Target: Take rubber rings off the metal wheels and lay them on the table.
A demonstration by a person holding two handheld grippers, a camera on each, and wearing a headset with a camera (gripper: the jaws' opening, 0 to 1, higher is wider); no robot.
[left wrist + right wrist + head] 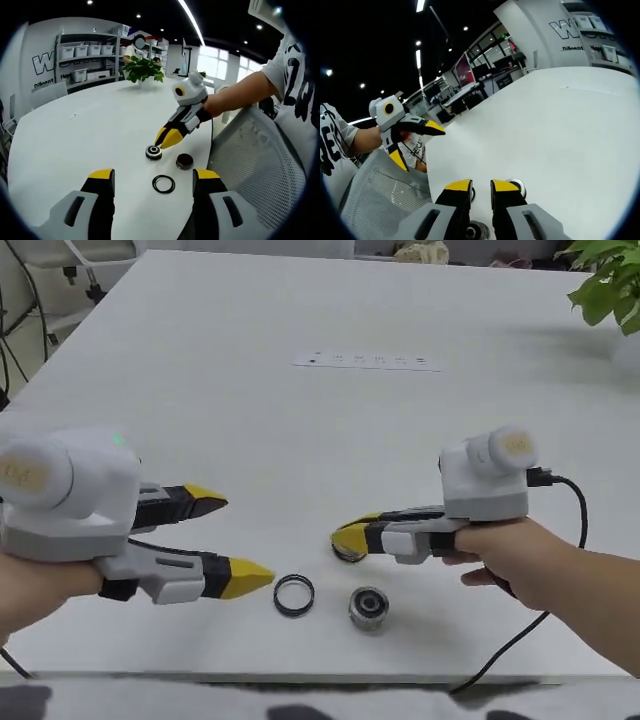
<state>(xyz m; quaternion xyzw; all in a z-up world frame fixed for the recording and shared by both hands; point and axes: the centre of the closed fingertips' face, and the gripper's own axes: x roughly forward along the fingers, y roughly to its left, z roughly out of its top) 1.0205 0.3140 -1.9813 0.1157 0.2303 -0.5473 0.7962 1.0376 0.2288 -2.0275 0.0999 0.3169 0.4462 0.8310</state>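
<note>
left tool [228, 540] wide open, empty. One rubber ring [293, 595] lies flat and loose on the surface [330, 430], with a bare wheel [369, 607] just beside at its 3 o'clock. The second wheel [153, 152] sits at the ring's 1 o'clock, half hidden under the right tool [350, 536] tips. Jaws nearly together, can't tell if pinching anything.

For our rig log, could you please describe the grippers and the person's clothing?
The left gripper and right gripper have white-and-grey bodies, black jaws, yellow tips. A black cable leaves the right one. The person wears a white T-shirt with black lettering.
</note>
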